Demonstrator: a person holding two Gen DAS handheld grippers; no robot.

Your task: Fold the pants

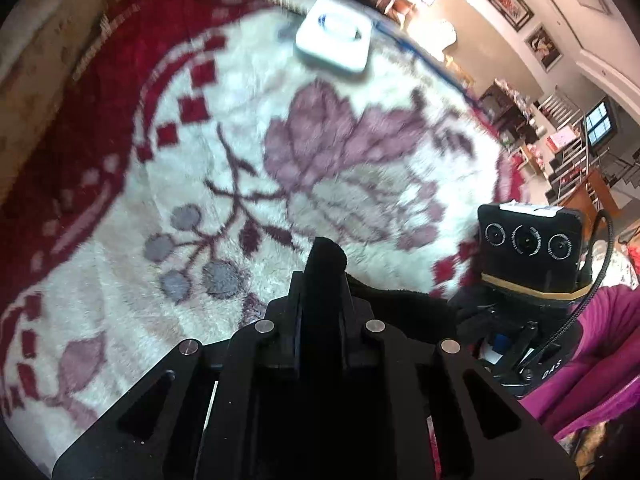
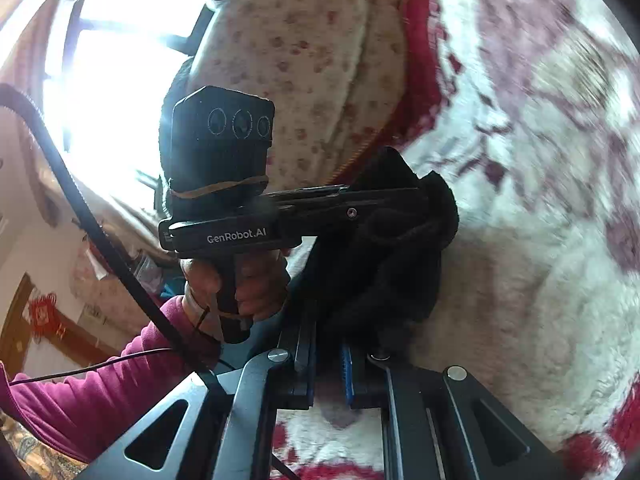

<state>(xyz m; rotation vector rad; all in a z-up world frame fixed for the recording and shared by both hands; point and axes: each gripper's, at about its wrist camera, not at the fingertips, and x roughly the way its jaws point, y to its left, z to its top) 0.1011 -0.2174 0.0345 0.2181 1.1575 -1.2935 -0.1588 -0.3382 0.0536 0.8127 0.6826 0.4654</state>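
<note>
A large plush blanket (image 1: 360, 208), cream with maroon flowers and a red border, covers the work surface and fills both views. The black fleece pants (image 1: 400, 300) are bunched and lifted off it: in the left wrist view a fold rises at 6 o'clock and trails toward 4 o'clock. The left gripper (image 1: 322, 276) is clamped on that fold. In the right wrist view the right gripper (image 2: 352, 320) is closed on the same dark bundle, which hangs at centre, just beside the left tool at 9 o'clock; a hand (image 2: 236, 284) in a magenta sleeve (image 2: 100, 380) holds that tool's grip. Risk, as judged: both holds sit close together on a thick wad, so layers may slip out or the garment may spread crookedly when drawn apart; the deep pile could drag the cloth. A white rectangular plastic box (image 1: 334, 40) lies on the blanket at 12 o'clock, well apart. A black cable (image 2: 100, 248) crosses near the right tool and could snag.
</note>
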